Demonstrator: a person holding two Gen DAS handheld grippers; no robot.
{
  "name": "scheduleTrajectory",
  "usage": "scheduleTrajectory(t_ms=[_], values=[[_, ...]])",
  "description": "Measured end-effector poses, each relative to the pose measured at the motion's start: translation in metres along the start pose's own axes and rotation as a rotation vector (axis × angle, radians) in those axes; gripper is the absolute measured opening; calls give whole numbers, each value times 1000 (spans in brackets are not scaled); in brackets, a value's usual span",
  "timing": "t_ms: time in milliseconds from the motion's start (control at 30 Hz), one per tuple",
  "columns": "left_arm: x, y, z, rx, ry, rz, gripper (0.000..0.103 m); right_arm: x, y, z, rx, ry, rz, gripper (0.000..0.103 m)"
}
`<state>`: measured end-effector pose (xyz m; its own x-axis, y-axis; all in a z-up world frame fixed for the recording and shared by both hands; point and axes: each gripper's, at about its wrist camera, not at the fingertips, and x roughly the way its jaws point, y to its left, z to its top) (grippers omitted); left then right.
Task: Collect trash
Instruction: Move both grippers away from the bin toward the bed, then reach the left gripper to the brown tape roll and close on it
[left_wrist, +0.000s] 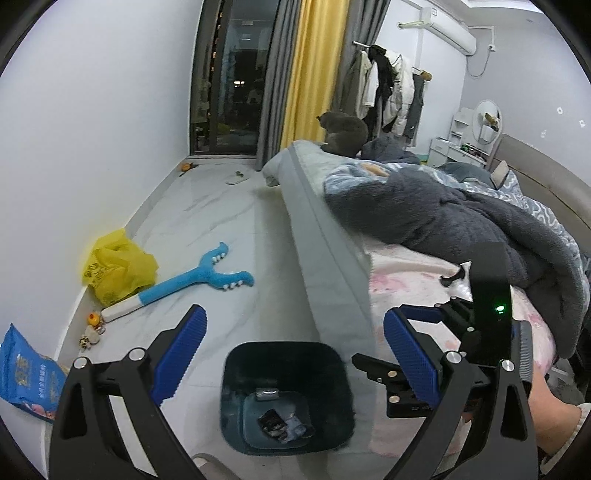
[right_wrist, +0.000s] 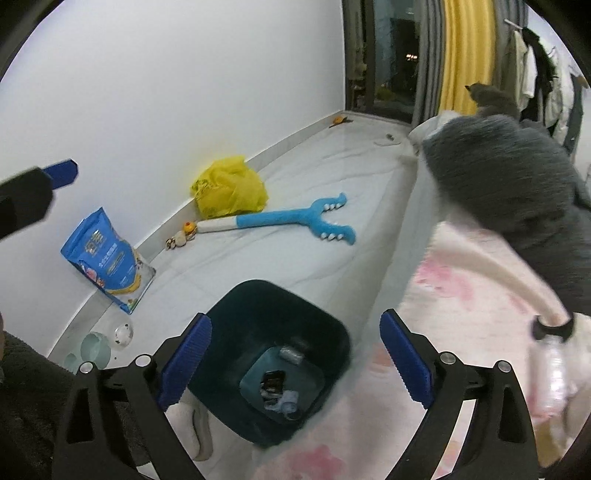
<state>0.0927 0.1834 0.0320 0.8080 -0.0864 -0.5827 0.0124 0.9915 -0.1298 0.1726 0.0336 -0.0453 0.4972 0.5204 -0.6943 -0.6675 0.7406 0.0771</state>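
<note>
A dark teal trash bin (left_wrist: 332, 373) stands on the floor against the bed's side. Inside lie a grey wrapper (left_wrist: 266, 394) and dark crumpled wrappers (left_wrist: 275, 421). My left gripper (left_wrist: 295, 356) hangs open above the bin with nothing between its blue pads. In the right wrist view the same bin (right_wrist: 258, 306) sits below my right gripper (right_wrist: 295, 360), which is also open and empty. A clear plastic bottle (right_wrist: 552, 373) lies on the pink sheet at the far right. One blue finger (right_wrist: 61, 173) of the left gripper shows at the upper left.
By the wall lie a yellow plastic bag (left_wrist: 118, 266), a blue plush toy (left_wrist: 207, 275) and a blue pet-food bag (right_wrist: 103, 258). Bowls (right_wrist: 96, 347) sit near the bin. A grey cat (left_wrist: 343, 133) sits on the bed among grey blankets (left_wrist: 461, 229).
</note>
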Motion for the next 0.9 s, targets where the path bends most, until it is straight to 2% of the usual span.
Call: scheduleTrajectory(t_ms=[333, 667, 900], values=[[18, -47, 2, 37, 19, -45, 98, -53, -58, -9, 36, -56, -124, 96], [40, -91, 0, 63, 47, -103, 98, -89, -111, -29, 26, -53, -278, 97], [51, -122, 0, 85, 60, -149, 98, -107, -154, -49, 78, -36, -329, 97]])
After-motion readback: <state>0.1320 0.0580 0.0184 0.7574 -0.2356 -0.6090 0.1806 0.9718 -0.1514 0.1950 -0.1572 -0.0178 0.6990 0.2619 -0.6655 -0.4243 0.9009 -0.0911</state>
